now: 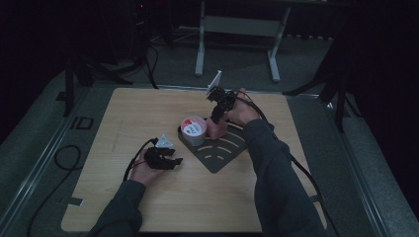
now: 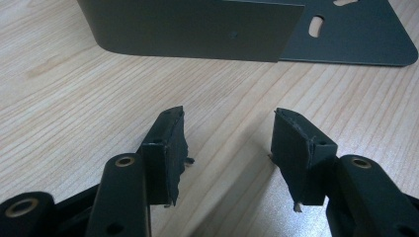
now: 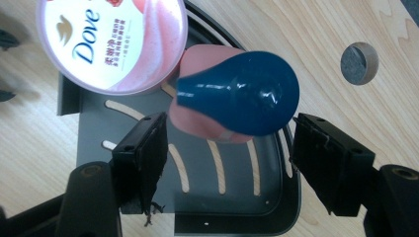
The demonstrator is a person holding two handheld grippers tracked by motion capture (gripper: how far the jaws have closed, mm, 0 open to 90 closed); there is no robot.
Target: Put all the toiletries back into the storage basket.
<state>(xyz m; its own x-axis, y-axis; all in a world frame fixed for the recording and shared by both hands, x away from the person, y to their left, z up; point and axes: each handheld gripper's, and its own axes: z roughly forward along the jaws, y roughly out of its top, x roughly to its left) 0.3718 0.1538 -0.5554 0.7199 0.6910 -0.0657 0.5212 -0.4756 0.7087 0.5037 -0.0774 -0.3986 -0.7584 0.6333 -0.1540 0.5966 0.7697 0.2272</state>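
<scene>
The right hand-held gripper hung over the dark slotted tray, its jaws spread wide and gripping nothing. Between those jaws, but clear of both pads, stood the pink bottle with the blue cap, upright on the tray. Just beside the bottle, also on the tray, sat the round tub with its pink-and-white lid. The left hand-held gripper rested low on the tabletop, near the tray's wall, jaws apart and empty.
</scene>
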